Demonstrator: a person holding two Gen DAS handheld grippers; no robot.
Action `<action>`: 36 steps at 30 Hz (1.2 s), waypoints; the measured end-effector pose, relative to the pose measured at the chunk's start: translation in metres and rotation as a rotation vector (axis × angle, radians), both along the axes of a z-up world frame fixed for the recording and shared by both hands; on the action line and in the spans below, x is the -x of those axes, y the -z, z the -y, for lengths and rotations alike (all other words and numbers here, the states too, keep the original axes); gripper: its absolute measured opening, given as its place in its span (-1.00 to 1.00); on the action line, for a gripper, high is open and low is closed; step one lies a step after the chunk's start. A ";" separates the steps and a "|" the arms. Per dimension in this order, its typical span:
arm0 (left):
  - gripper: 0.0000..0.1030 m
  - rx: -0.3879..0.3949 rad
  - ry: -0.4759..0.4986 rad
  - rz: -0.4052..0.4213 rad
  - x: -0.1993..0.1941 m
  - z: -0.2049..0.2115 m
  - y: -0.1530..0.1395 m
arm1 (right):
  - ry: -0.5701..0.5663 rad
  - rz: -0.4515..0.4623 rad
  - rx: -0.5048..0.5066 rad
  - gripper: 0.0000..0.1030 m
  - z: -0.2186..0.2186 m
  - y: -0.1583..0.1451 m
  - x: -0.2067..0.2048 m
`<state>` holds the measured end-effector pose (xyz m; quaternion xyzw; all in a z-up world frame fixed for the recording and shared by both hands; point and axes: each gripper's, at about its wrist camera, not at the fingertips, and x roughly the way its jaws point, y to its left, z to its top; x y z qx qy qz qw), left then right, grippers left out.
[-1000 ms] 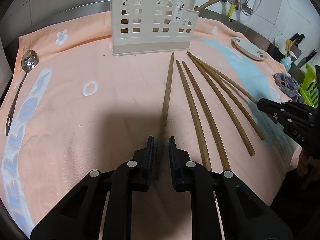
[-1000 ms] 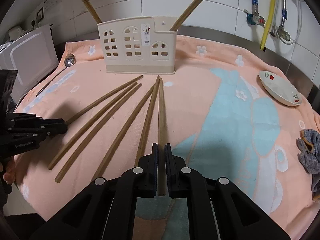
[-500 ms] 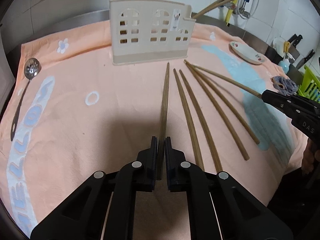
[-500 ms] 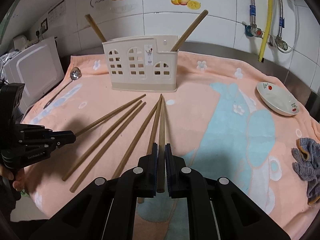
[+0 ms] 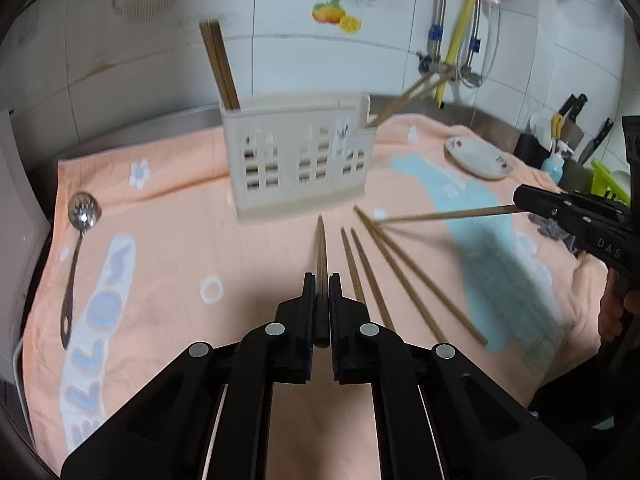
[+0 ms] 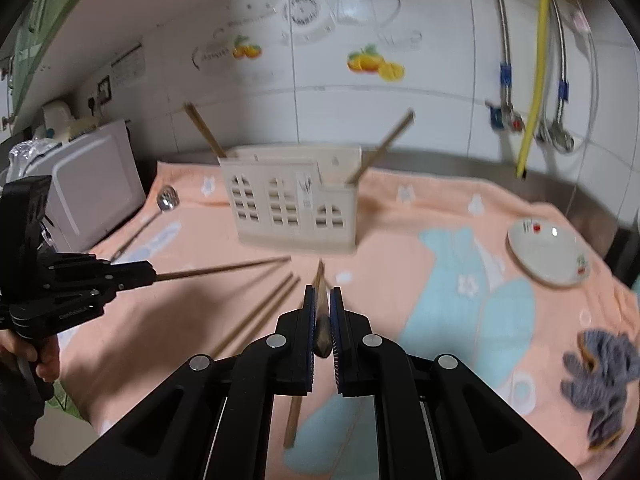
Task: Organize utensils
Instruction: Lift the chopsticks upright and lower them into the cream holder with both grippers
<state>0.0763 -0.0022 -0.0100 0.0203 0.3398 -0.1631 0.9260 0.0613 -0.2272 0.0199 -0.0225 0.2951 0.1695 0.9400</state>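
Observation:
My left gripper (image 5: 321,280) is shut on a long wooden chopstick (image 5: 321,248), lifted off the towel and pointing at the cream utensil holder (image 5: 298,158). My right gripper (image 6: 322,294) is shut on another chopstick (image 6: 319,280), also lifted; it shows in the left wrist view (image 5: 448,214) too. Several chopsticks (image 5: 400,276) lie on the towel between the grippers. The holder (image 6: 294,210) has chopsticks standing at both ends. A slotted metal spoon (image 5: 78,236) lies at the left.
A peach and blue towel (image 5: 160,248) covers the counter. A small white dish (image 5: 478,158) sits at the right, a grey rag (image 6: 604,380) near the right edge. A white appliance (image 6: 92,188) stands at the left. Knives and a green rack (image 5: 608,184) stand far right.
Both grippers have closed on a chopstick each and raised them off the towel, tips swinging up toward the holder. The other chopsticks and the spoon have stayed put.

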 end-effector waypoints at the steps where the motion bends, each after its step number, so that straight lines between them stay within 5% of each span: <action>1: -0.89 0.006 0.001 0.009 -0.002 0.000 -0.005 | -0.005 0.008 -0.006 -0.87 0.000 -0.005 -0.002; 23: -0.89 0.023 0.035 0.192 -0.032 -0.001 -0.098 | -0.100 0.120 -0.080 -0.88 -0.003 -0.117 -0.069; 36: -0.89 0.001 0.034 0.411 -0.062 0.014 -0.199 | -0.083 0.216 -0.060 -0.88 -0.012 -0.184 -0.111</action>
